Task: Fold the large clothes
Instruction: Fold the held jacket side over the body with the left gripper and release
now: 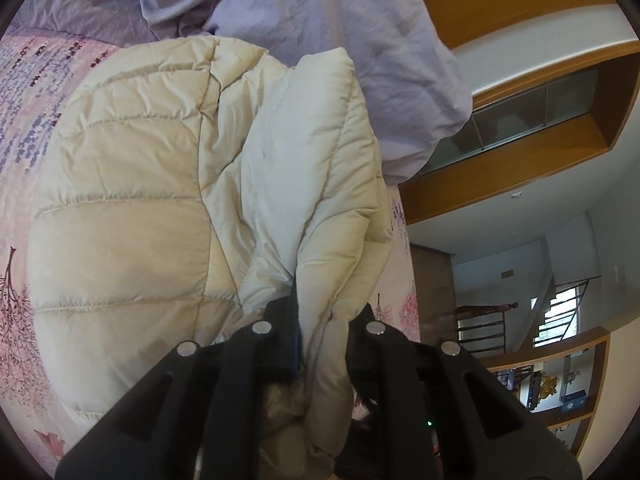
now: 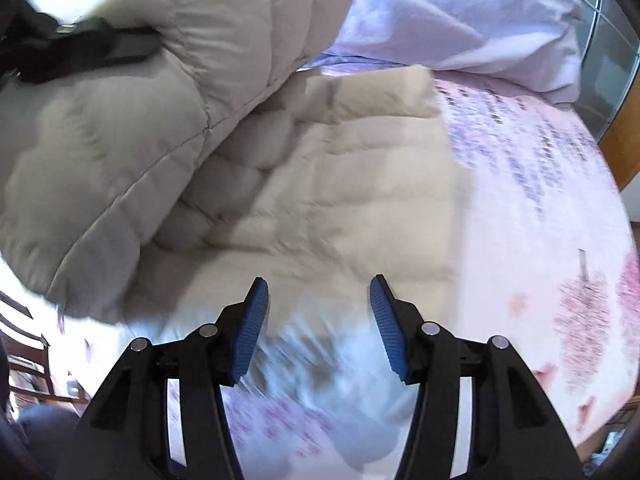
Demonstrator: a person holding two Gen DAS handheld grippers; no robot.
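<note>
The 2 wrist views look steeply down, close over 1 shared jacket (cream, quilted).

Puffer jacket on bed sheet, crumpled blanket behind it, shelf right

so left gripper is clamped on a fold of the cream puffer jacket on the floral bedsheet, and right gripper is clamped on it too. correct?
Not quite. The right gripper is open and holds nothing, as the right wrist view shows. The left gripper is indeed clamped on a fold of the cream puffer jacket, which lies on the floral bedsheet.
</note>
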